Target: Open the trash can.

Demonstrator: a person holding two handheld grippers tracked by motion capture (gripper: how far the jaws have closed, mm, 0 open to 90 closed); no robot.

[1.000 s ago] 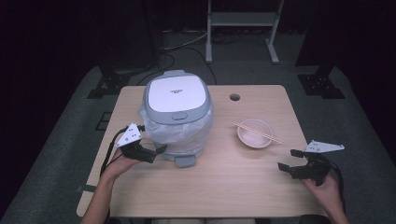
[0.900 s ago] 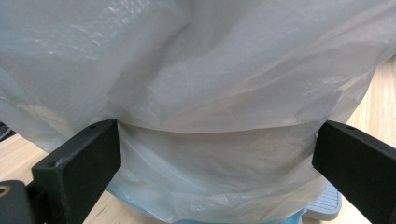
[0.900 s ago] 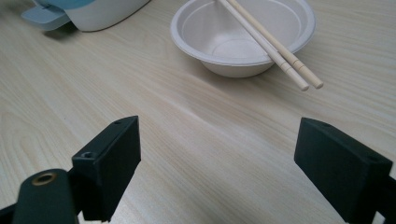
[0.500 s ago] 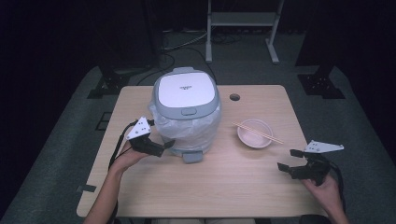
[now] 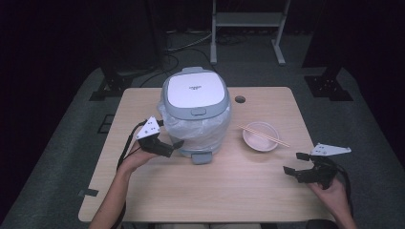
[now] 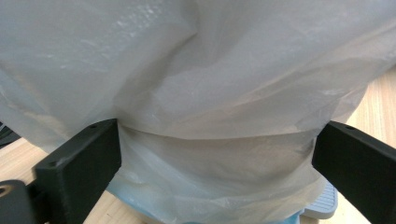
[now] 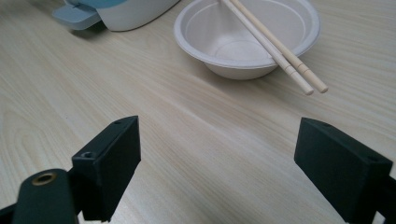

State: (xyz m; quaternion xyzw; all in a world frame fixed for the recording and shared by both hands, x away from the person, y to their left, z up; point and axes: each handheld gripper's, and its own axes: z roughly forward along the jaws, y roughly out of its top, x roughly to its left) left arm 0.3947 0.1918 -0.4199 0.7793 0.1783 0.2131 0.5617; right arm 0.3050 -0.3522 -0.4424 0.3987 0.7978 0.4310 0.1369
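Note:
A white and grey rice cooker (image 5: 195, 93) stands mid-table with its lid down, its body wrapped in a clear plastic bag (image 5: 196, 131). My left gripper (image 5: 173, 148) is open at the cooker's lower left side. In the left gripper view the wide-apart jaws of that gripper (image 6: 215, 154) flank the crinkled bag (image 6: 210, 93), with the pale blue base (image 6: 322, 200) below. My right gripper (image 5: 292, 162) is open near the table's right front, holding nothing. Ahead of the open right gripper (image 7: 224, 163) sits a white bowl (image 7: 247, 32) with chopsticks (image 7: 275, 46) across its rim.
The bowl (image 5: 259, 136) and chopsticks (image 5: 265, 134) lie right of the cooker. A round cable hole (image 5: 239, 99) is in the wooden table (image 5: 210, 191) behind them. A metal rack stand (image 5: 248, 21) and dark equipment stand on the floor beyond the table.
The cooker has slid to the right and slightly back, and my left gripper has followed it rightward along its side. The right gripper has stayed in place.

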